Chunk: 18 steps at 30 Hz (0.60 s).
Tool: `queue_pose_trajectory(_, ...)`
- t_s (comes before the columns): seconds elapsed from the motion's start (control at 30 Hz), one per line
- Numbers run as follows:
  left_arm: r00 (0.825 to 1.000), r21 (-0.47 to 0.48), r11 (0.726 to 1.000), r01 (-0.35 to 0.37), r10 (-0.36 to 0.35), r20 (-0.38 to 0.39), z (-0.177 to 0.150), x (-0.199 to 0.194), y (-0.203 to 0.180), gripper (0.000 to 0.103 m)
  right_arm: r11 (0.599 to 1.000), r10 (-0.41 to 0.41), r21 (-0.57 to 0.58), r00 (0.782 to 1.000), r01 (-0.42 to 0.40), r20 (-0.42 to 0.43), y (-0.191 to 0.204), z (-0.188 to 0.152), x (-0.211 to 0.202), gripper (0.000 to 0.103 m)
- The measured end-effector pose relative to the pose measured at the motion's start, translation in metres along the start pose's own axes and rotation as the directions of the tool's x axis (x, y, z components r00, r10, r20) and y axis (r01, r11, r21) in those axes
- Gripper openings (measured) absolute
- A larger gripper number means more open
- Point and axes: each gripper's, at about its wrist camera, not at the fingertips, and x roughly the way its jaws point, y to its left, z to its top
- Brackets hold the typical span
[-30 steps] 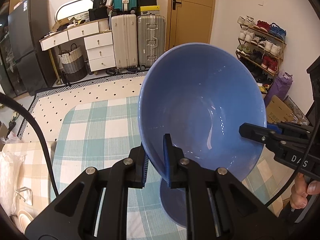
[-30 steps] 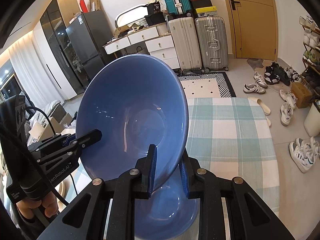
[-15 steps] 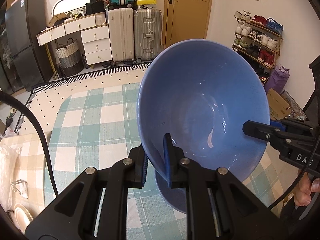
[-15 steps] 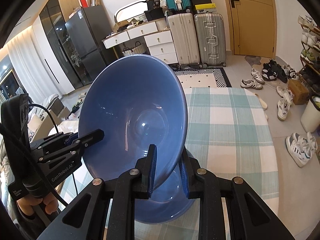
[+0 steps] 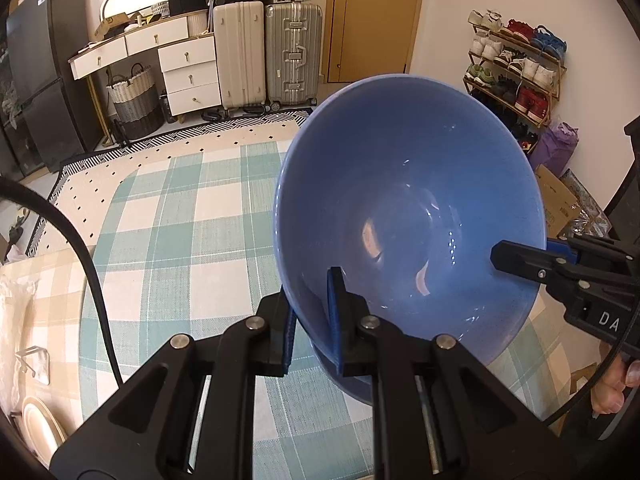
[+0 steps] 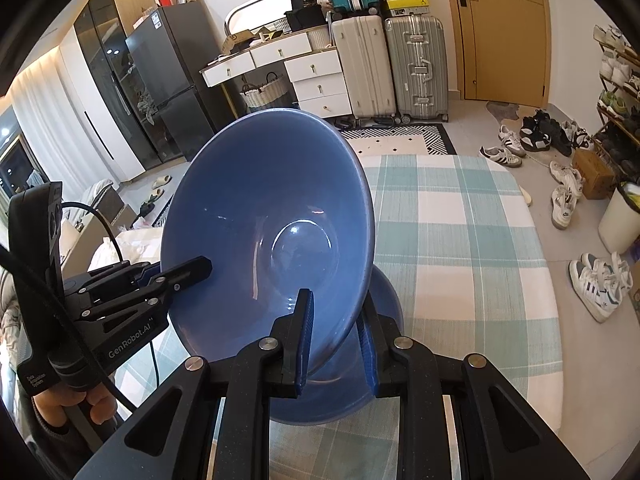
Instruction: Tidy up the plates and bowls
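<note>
A large blue bowl (image 5: 408, 220) (image 6: 272, 232) hangs tilted over the checked tablecloth (image 5: 180, 220) (image 6: 460, 240), held by its rim from two sides. My left gripper (image 5: 312, 312) is shut on the near rim in the left wrist view, one pad inside and one outside. It shows at the left in the right wrist view (image 6: 188, 270). My right gripper (image 6: 334, 328) is shut on the opposite rim and shows at the right (image 5: 520, 258). A second blue bowl (image 5: 352, 380) (image 6: 384, 300) stands on the table right under the held one, mostly hidden.
A cream plate (image 5: 40, 420) and a wire rack (image 5: 34, 360) lie at the lower left on a beige checked surface. Past the table's far edge are a patterned rug, suitcases and drawers. Shoes, a cardboard box (image 5: 556, 200) and a white bin (image 6: 620, 216) stand to the right.
Both grippers have come down with the held bowl, which now sits closer over the lower bowl. Both grips are unchanged.
</note>
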Motion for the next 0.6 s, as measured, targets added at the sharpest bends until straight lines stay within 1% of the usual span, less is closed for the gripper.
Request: queue_pose_trajectory(0.6,0.997,0.002,1.000,0.020,-0.020,-0.077,-0.021,0.047,0.011,0.011,1.000,-0.007,0.023,0.998,0.009,-0.062,-0.009,-0.022,0.014,0.023)
